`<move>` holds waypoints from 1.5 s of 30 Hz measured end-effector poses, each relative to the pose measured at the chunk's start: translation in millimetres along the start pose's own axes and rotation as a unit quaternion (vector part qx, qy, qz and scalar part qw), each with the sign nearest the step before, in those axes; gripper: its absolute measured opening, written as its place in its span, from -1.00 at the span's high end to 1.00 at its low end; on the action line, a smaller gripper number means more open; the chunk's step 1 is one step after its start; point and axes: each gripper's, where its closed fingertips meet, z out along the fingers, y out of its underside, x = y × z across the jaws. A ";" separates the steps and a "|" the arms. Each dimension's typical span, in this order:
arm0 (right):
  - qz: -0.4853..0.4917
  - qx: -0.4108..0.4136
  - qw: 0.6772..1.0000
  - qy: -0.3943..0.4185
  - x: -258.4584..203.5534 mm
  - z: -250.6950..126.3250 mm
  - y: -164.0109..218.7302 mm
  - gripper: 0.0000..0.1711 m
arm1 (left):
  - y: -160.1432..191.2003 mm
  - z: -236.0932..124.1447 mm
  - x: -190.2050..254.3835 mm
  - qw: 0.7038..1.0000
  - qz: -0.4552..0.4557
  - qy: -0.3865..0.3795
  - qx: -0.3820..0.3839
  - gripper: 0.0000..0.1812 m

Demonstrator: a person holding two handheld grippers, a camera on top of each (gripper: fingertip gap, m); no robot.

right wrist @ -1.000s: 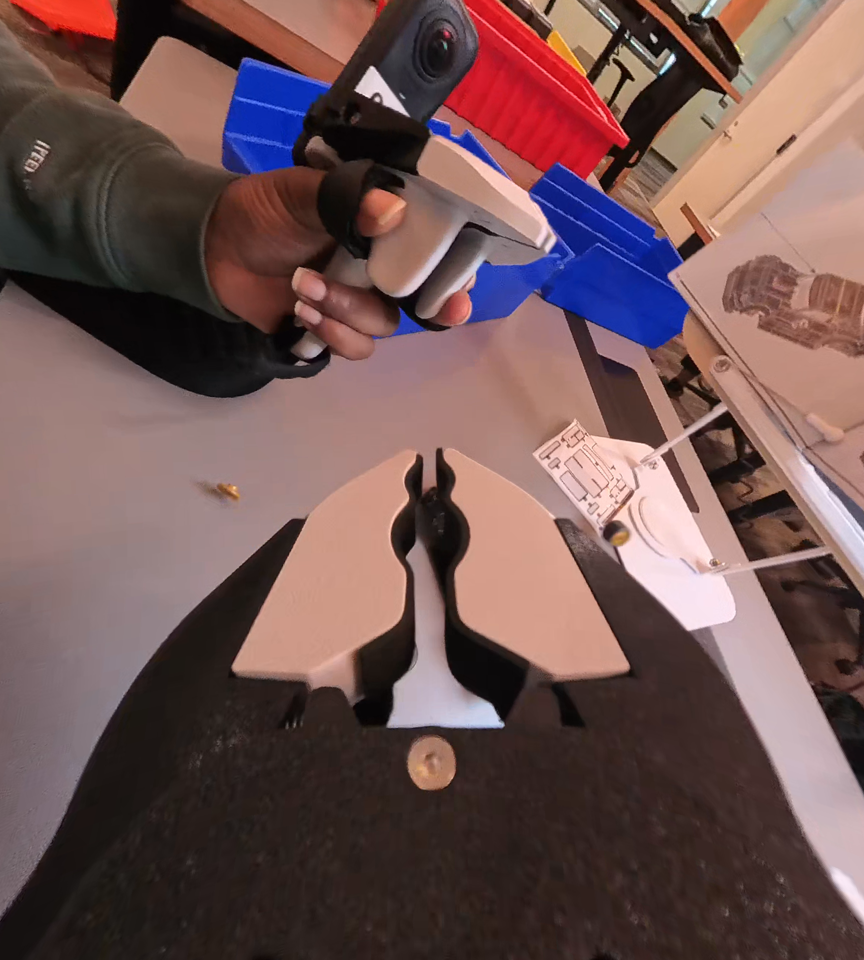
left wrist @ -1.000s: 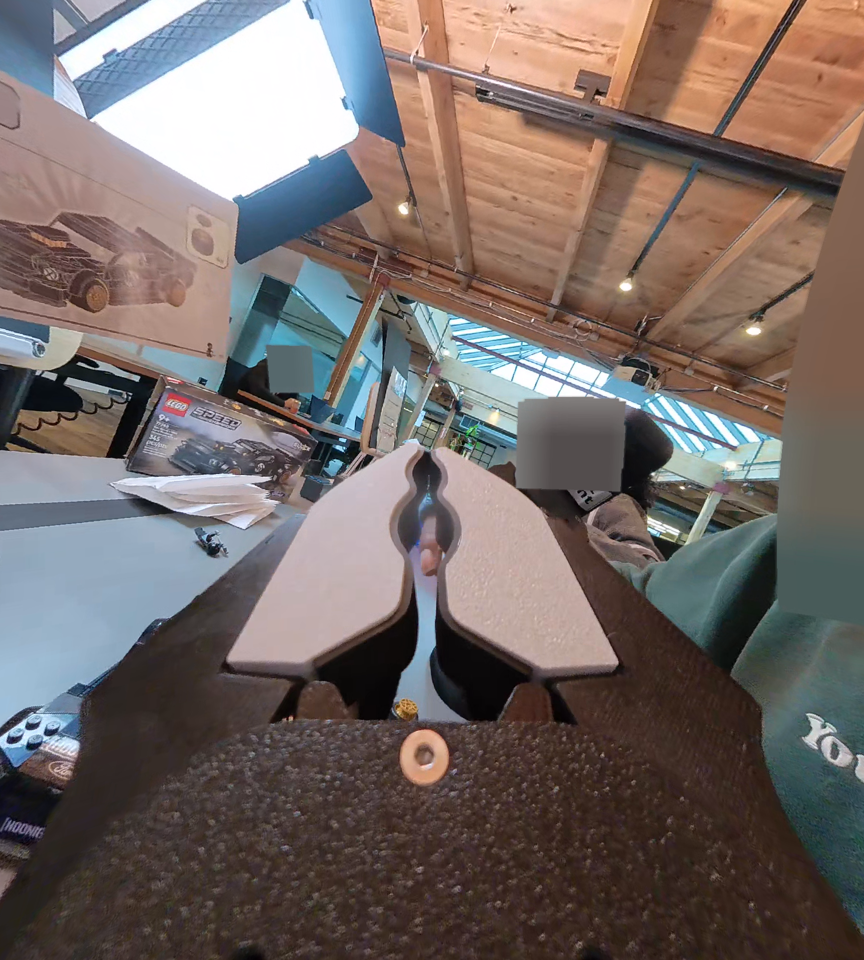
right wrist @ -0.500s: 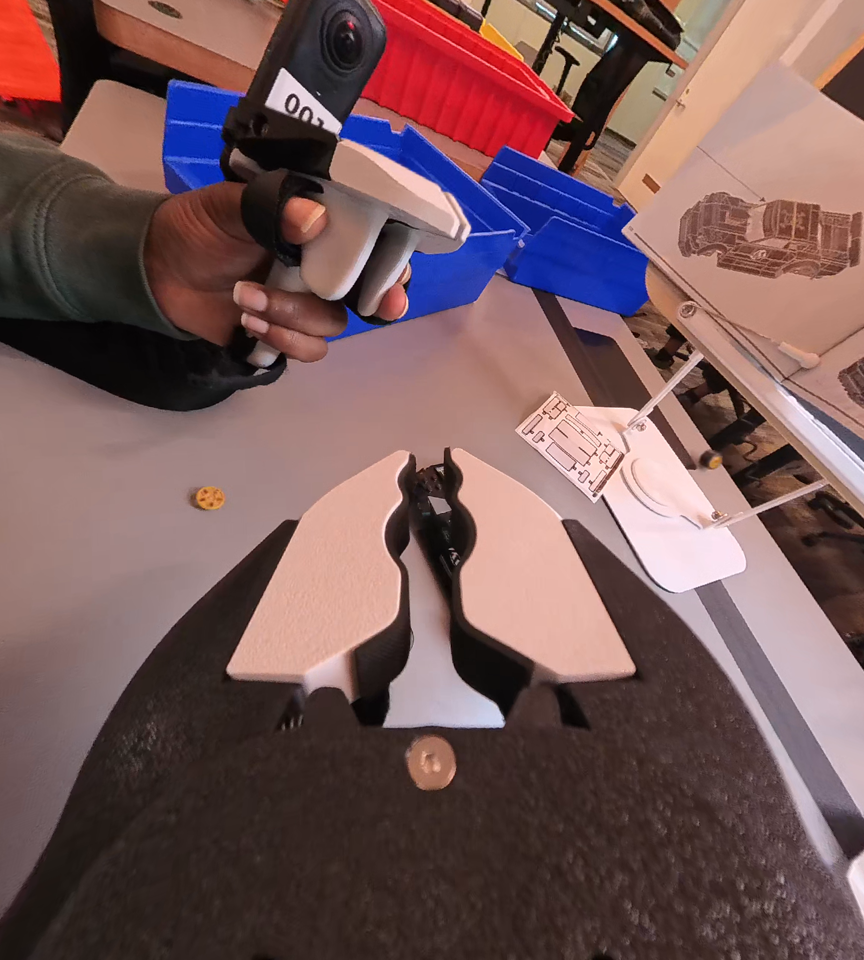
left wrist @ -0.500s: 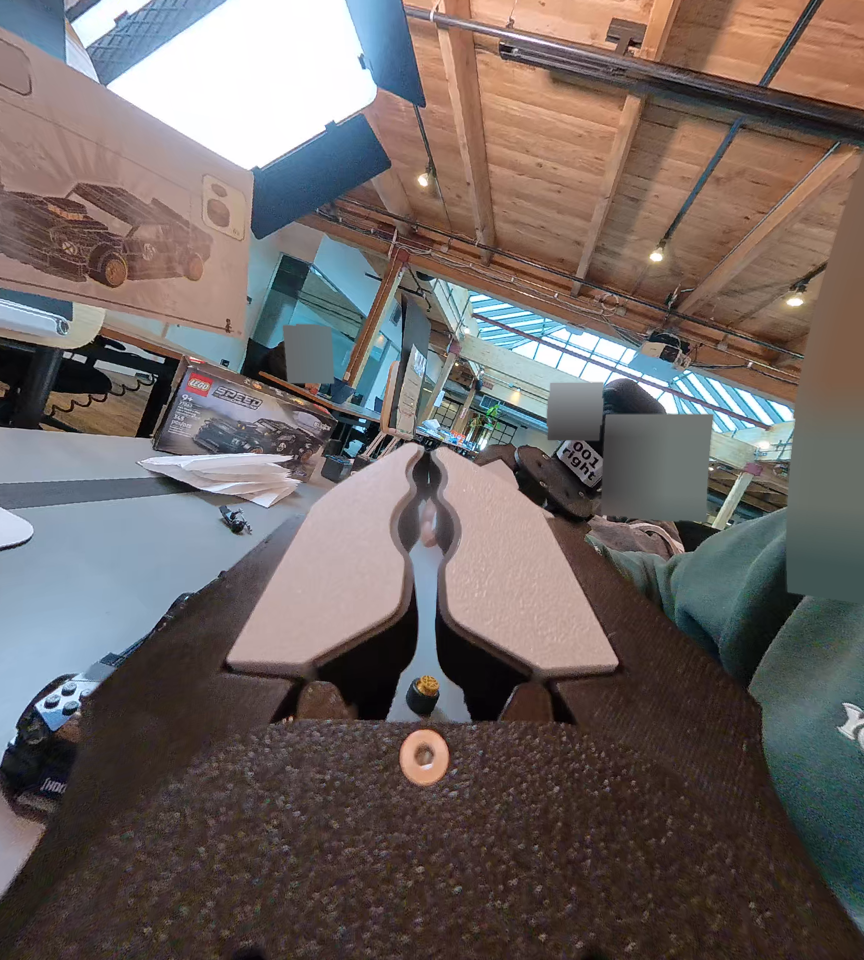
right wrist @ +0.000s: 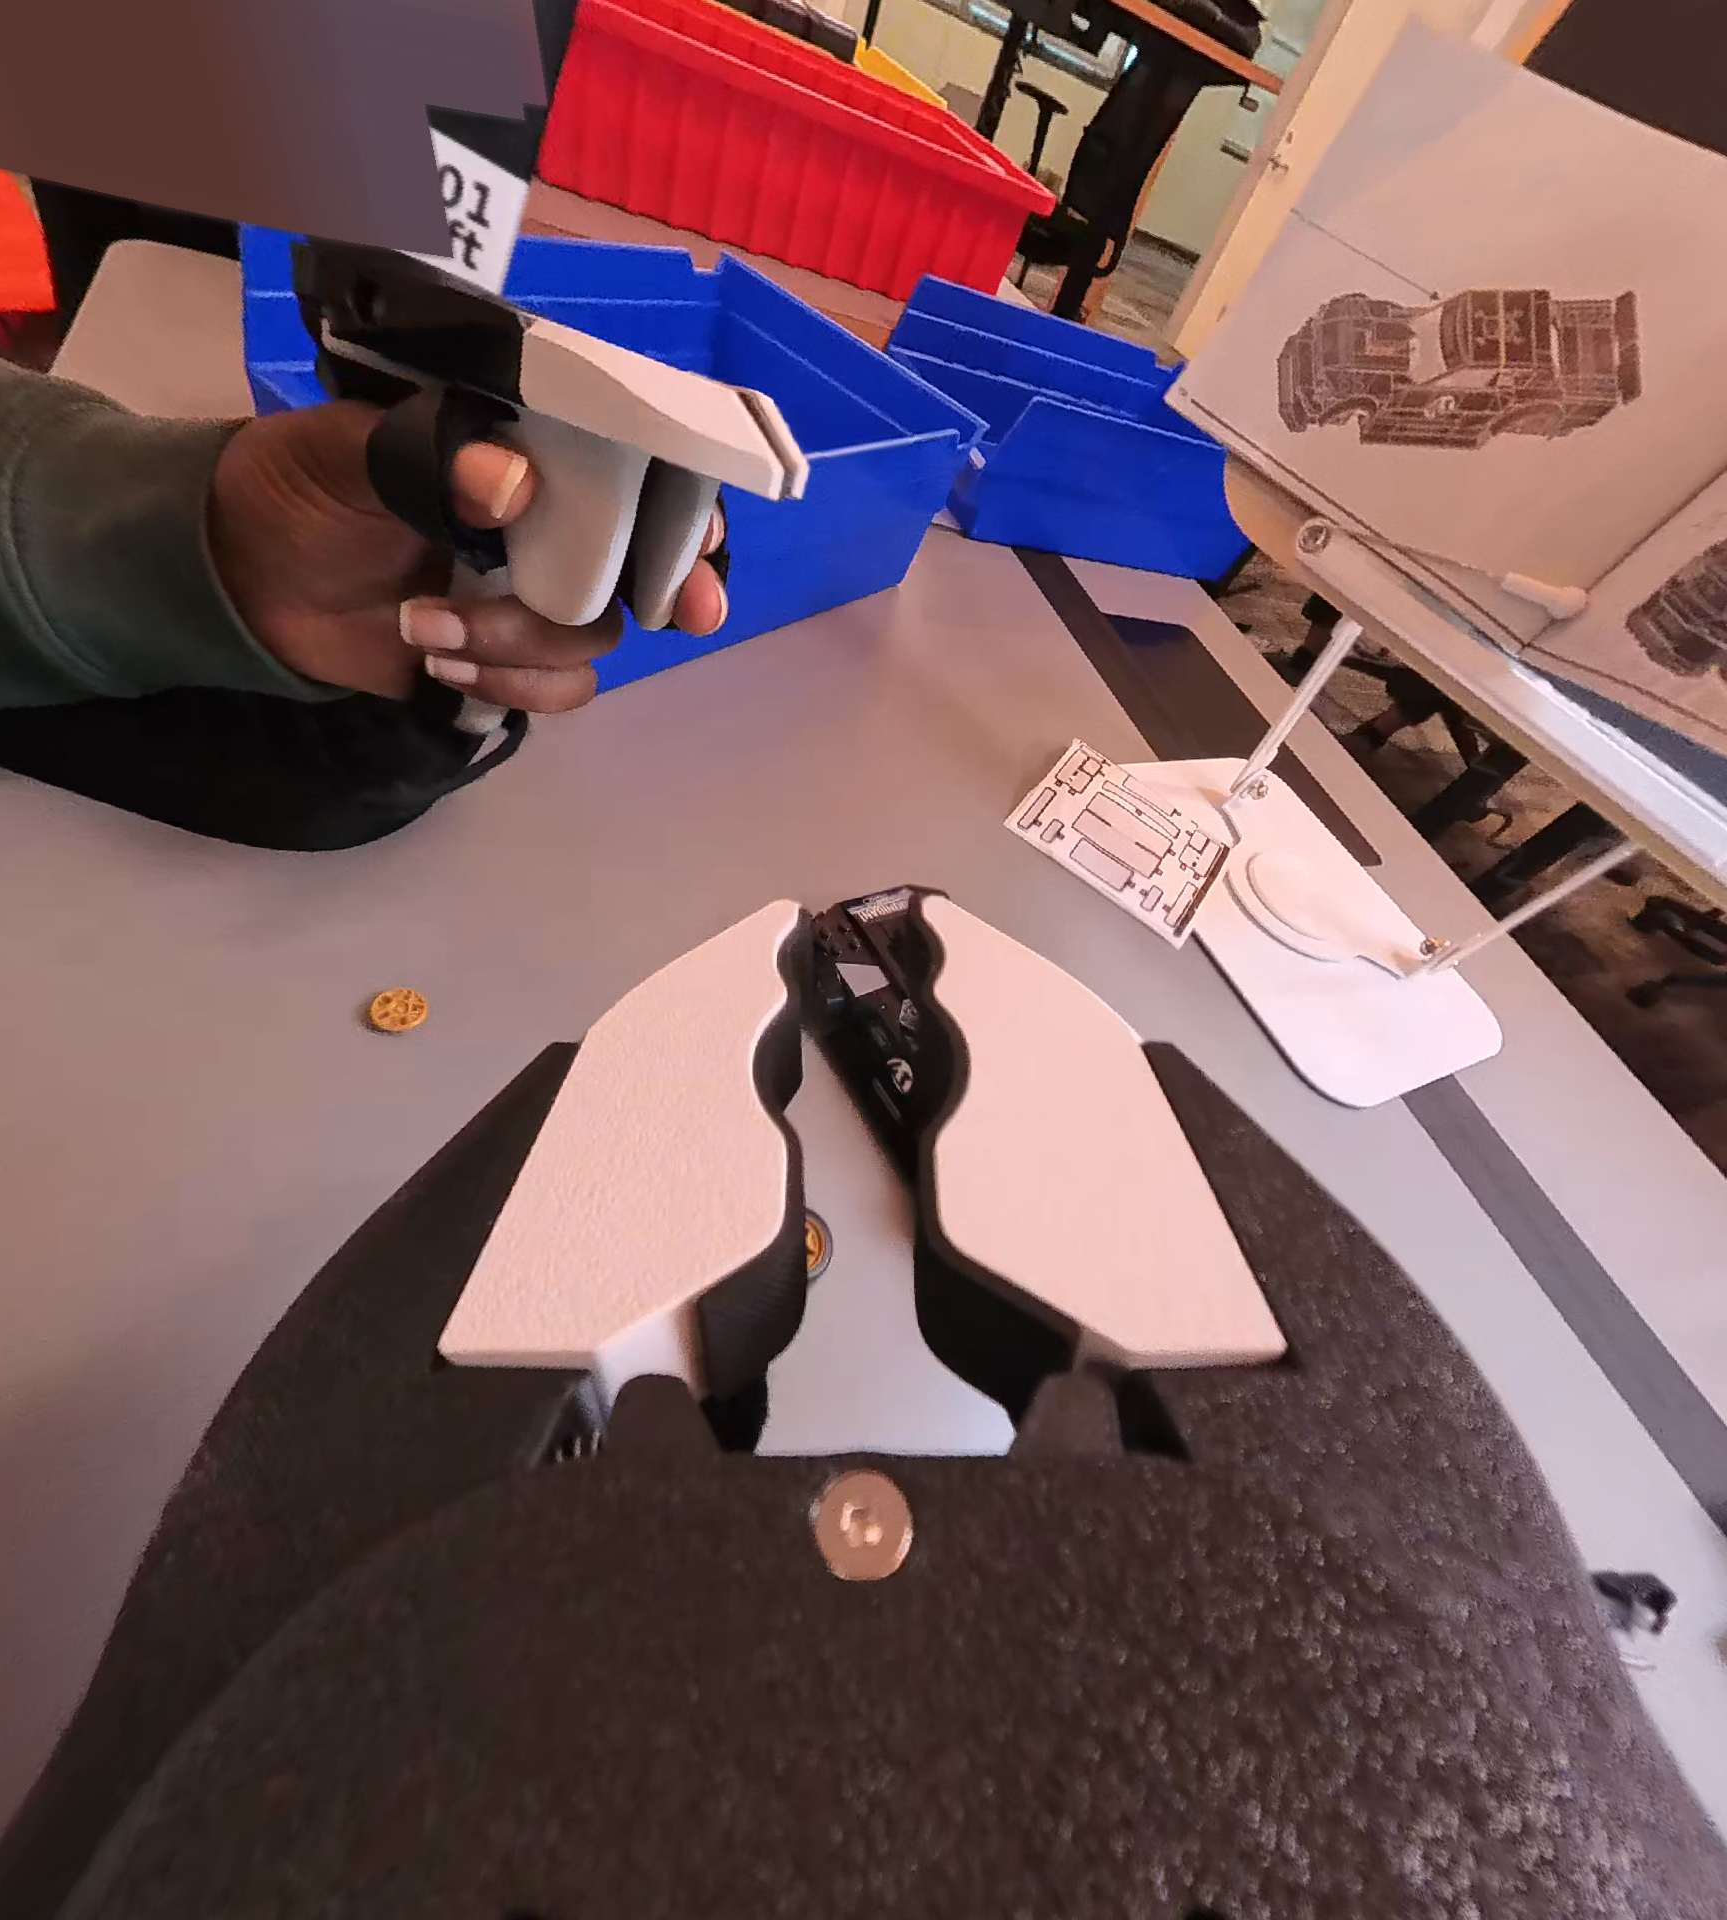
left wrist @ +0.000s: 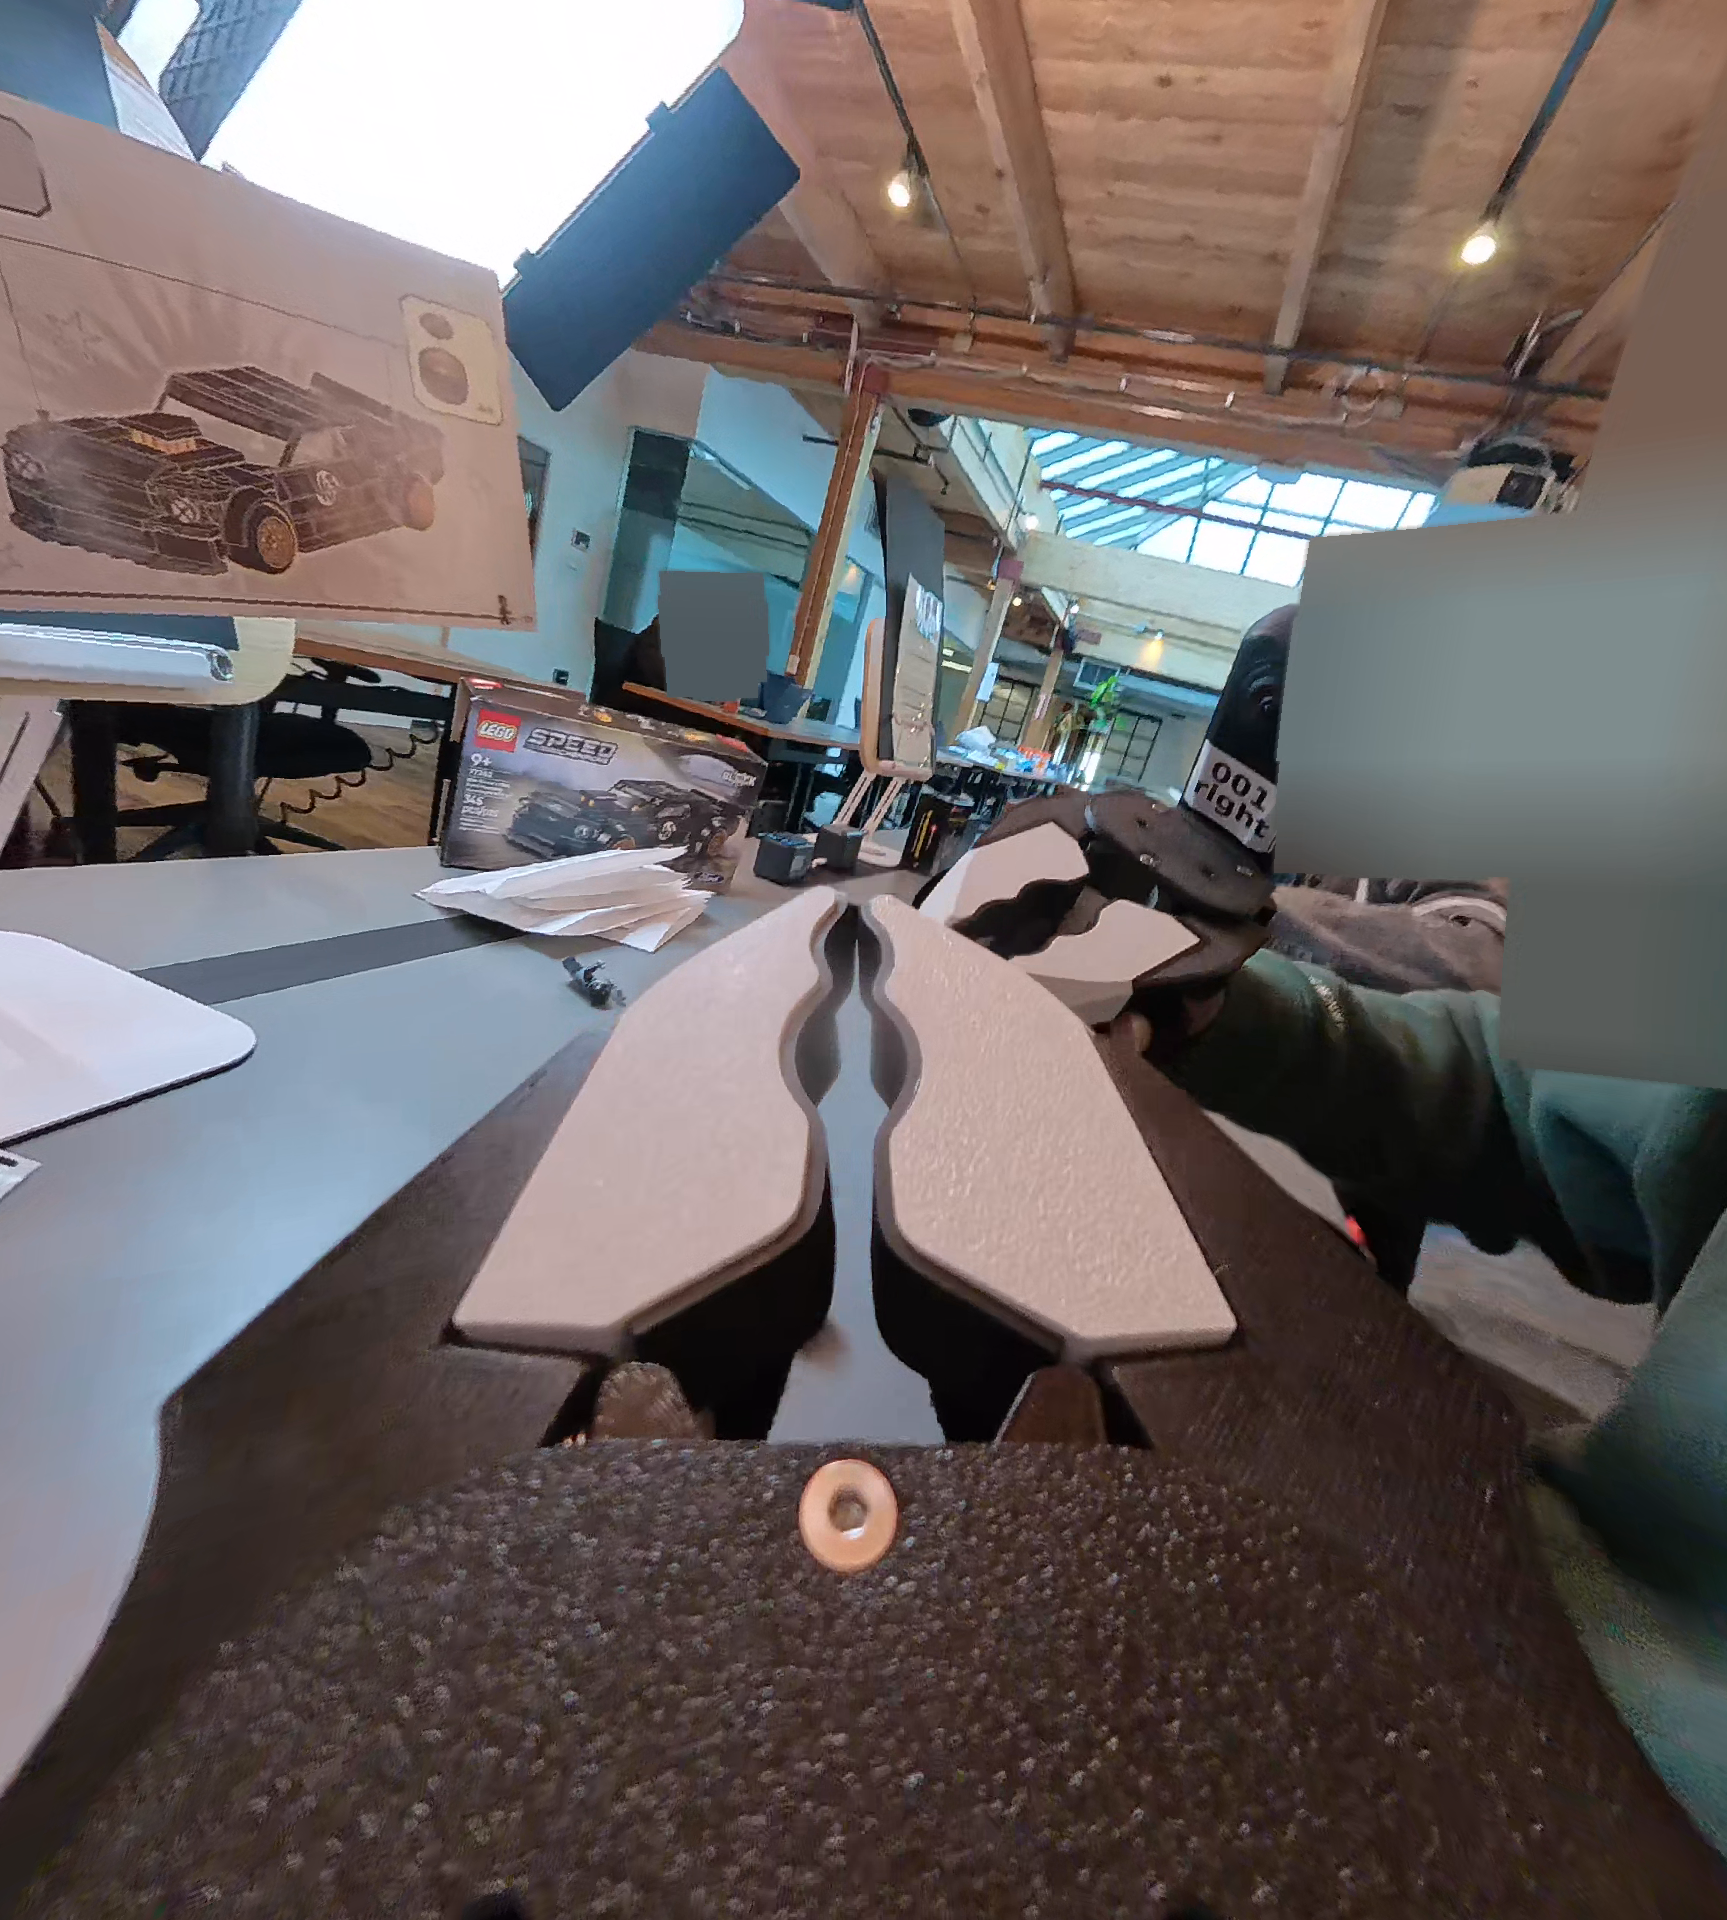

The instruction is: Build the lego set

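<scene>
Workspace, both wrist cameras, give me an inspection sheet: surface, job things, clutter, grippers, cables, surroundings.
Surface: grey table with a dark strip.
Job's things: black Lego car between the right gripper's fingers; gold wheel disc loose; sticker sheet; set box.
Clutter: white paper bags, small black part.
Grippers: left gripper shut, empty; right gripper partly closed around the car.
Cables: nothing seen.
Surroundings: blue bins, red bin, instruction stand.

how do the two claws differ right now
The left claw is shut with nothing between its fingers; the right claw stands parted, a black lego car showing in its gap. Whether it grips the car is unclear. Both have white fingers.
</scene>
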 end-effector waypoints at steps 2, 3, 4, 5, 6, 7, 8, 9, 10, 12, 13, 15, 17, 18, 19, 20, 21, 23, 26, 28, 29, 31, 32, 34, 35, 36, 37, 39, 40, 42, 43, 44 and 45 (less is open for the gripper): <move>0.014 0.004 1.000 0.003 0.9 -2.6 4.0 0.79 | 3.7 1.1 0.9 1.000 0.018 -0.002 -0.016 1.00; 0.020 0.005 1.000 0.005 1.5 -4.1 6.1 0.79 | 5.6 1.7 0.8 0.999 0.026 -0.004 -0.024 0.93; 0.026 0.007 1.000 0.007 2.0 -5.6 8.3 0.79 | 8.6 1.9 0.7 0.999 0.034 -0.006 -0.038 0.89; 0.031 0.007 0.999 0.008 1.9 -7.0 10.8 0.78 | 11.2 1.6 0.6 0.998 0.044 -0.007 -0.051 0.86; 0.036 0.007 0.999 0.007 1.0 -8.2 13.2 0.78 | 13.6 0.9 0.8 0.996 0.055 -0.007 -0.065 0.83; 0.041 0.007 0.999 0.004 -0.7 -9.0 15.7 0.77 | 17.0 -0.3 0.8 0.994 0.066 -0.006 -0.084 0.79; 0.044 0.005 0.999 0.001 -2.6 -9.5 18.3 0.77 | 21.9 -1.9 0.9 0.991 0.075 -0.003 -0.108 0.75; 0.046 0.004 0.999 0.000 -4.5 -9.9 21.1 0.76 | 28.2 -4.2 2.5 0.988 0.080 0.007 -0.134 0.74; 0.048 0.003 0.999 -0.003 -6.4 -10.2 23.6 0.76 | 35.1 -7.0 5.5 0.984 0.081 0.020 -0.159 0.74; 0.054 0.004 0.999 -0.006 -9.0 -11.2 27.1 0.75 | 54.3 -15.4 17.0 0.970 0.076 0.066 -0.222 0.75; 0.056 0.005 0.998 -0.004 -8.9 -12.1 28.3 0.75 | 66.9 -21.2 22.7 0.958 0.074 0.087 -0.262 0.75; 0.062 0.008 0.998 -0.002 -8.3 -14.8 30.0 0.75 | 97.1 -36.8 28.8 0.923 0.092 0.108 -0.357 0.75; 0.066 0.011 0.998 0.003 -7.3 -18.5 31.1 0.75 | 127.9 -56.9 32.7 0.875 0.117 0.122 -0.455 0.71; 0.067 0.010 0.998 0.006 -6.7 -20.5 32.1 0.76 | 140.6 -65.9 34.0 0.852 0.122 0.126 -0.494 0.66; 0.067 0.009 0.998 0.009 -6.0 -22.4 33.3 0.76 | 150.5 -72.5 36.0 0.834 0.124 0.130 -0.521 0.64; 0.069 0.009 0.998 0.013 -5.3 -24.3 34.4 0.76 | 157.8 -76.4 38.5 0.823 0.126 0.134 -0.538 0.63; 0.071 0.009 0.997 0.016 -4.8 -26.1 35.1 0.76 | 163.0 -78.3 40.8 0.816 0.128 0.138 -0.546 0.63; 0.077 0.008 0.997 0.020 -4.1 -29.2 36.3 0.77 | 170.6 -81.3 39.8 0.805 0.131 0.132 -0.563 0.65; 0.081 0.007 0.996 0.027 -3.5 -33.2 38.3 0.78 | 179.0 -86.8 32.0 0.789 0.142 0.112 -0.588 0.68; 0.085 0.004 0.996 0.031 -3.3 -35.8 40.3 0.78 | 179.1 -86.6 29.9 0.790 0.142 0.105 -0.587 0.74; 0.085 0.001 0.996 0.033 -3.3 -37.3 41.6 0.79 | 179.0 -87.4 29.6 0.790 0.142 0.104 -0.588 0.79; 0.085 -0.004 0.996 0.038 -3.5 -40.8 43.7 0.79 | 179.0 -88.4 29.6 0.788 0.146 0.105 -0.589 0.83; 0.085 -0.005 0.996 0.041 -3.3 -42.7 44.7 0.79 | 179.1 -88.3 29.8 0.787 0.147 0.105 -0.590 0.83; 0.087 -0.006 0.995 0.048 -2.6 -46.4 47.0 0.80 | 179.5 -85.3 28.9 0.788 0.163 0.105 -0.585 0.84; 0.089 -0.006 0.995 0.052 -1.5 -48.1 47.8 0.80 | 180.1 -82.3 28.5 0.789 0.171 0.106 -0.580 0.84; 0.091 -0.005 0.994 0.057 0.1 -50.0 48.5 0.80 | 180.9 -78.8 28.8 0.791 0.174 0.108 -0.577 0.84; 0.094 -0.003 0.994 0.062 2.1 -51.9 48.7 0.80 | 180.9 -73.1 28.2 0.794 0.180 0.106 -0.572 0.84; 0.100 0.002 0.992 0.072 6.7 -55.5 49.1 0.80 | 178.0 -55.8 32.3 0.806 0.184 0.111 -0.551 0.84; 0.102 0.005 0.992 0.076 8.7 -57.1 49.6 0.80 | 176.5 -45.7 35.7 0.813 0.184 0.115 -0.541 0.84; 0.107 0.011 0.991 0.080 11.5 -59.6 52.1 0.81 | 176.7 -26.9 38.9 0.818 0.192 0.116 -0.530 0.84; 0.110 0.013 0.991 0.081 12.4 -60.3 54.4 0.81 | 178.9 -19.3 40.0 0.818 0.195 0.116 -0.529 0.84; 0.114 0.016 0.990 0.082 13.3 -61.1 57.2 0.81 | 182.0 -11.7 40.3 0.818 0.196 0.115 -0.528 0.84; 0.117 0.017 0.990 0.082 14.1 -61.8 60.1 0.81 | 185.6 -4.9 40.2 0.819 0.196 0.114 -0.527 0.84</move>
